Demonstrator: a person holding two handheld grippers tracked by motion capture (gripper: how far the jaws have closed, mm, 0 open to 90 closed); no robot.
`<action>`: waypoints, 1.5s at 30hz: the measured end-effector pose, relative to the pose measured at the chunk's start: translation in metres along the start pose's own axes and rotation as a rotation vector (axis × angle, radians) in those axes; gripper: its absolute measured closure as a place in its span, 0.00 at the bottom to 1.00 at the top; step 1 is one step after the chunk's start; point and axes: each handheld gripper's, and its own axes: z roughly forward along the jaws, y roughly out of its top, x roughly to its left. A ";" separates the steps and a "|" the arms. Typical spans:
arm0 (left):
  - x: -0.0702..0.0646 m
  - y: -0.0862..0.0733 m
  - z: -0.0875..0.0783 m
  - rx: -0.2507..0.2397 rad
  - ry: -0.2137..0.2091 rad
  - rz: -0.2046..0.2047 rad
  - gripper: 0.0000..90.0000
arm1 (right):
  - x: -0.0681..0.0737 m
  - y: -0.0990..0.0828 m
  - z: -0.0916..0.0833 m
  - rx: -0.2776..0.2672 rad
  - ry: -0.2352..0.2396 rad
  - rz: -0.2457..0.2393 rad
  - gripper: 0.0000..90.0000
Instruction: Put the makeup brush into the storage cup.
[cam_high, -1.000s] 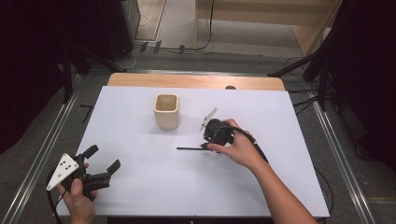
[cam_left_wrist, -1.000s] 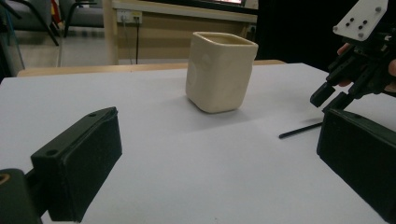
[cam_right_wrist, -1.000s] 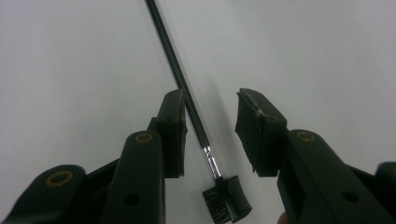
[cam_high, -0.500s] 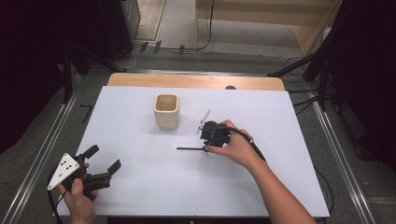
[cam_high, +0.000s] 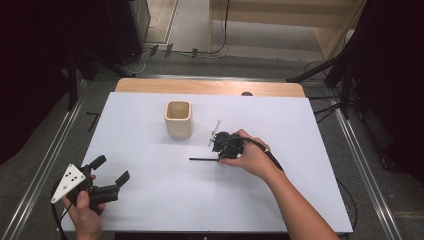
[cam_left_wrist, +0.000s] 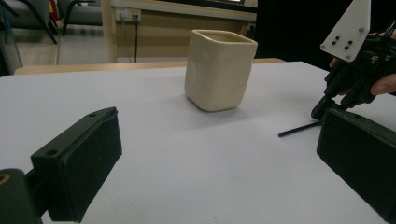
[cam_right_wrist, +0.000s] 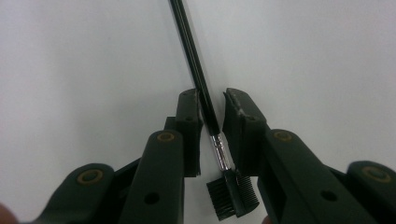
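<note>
A small brush with a thin black handle (cam_high: 200, 159) (cam_left_wrist: 299, 128) (cam_right_wrist: 196, 65) lies flat on the white table (cam_high: 150, 210); its comb-and-bristle head sits under my right gripper. My right gripper (cam_high: 220, 151) (cam_left_wrist: 321, 108) (cam_right_wrist: 212, 100) points down with the handle between its jaws. The jaws have just been closing: the left pad is at the handle, and a narrow gap remains on the right. At the table's near left corner my left gripper (cam_high: 112, 168) (cam_left_wrist: 219, 154) is held open, with nothing between its pads.
A cream square cup (cam_high: 178, 119) (cam_left_wrist: 218, 70) stands upright at the middle back of the table, left of the right gripper. A wooden strip (cam_high: 210, 86) runs along the table's far edge. Black cables lie on the floor behind it.
My right gripper has edged slightly left and down over the brush. The left hand and the cup have not moved.
</note>
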 end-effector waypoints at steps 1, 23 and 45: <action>0.000 0.000 0.000 0.000 0.000 0.000 0.00 | 0.000 0.000 0.000 0.000 0.000 0.000 0.87; -0.004 0.000 0.003 0.011 -0.009 0.010 0.00 | 0.010 -0.003 0.001 -0.009 -0.043 0.019 0.97; -0.033 0.015 0.034 0.018 -0.094 0.054 0.00 | 0.022 -0.075 -0.048 -0.340 -0.081 0.148 0.97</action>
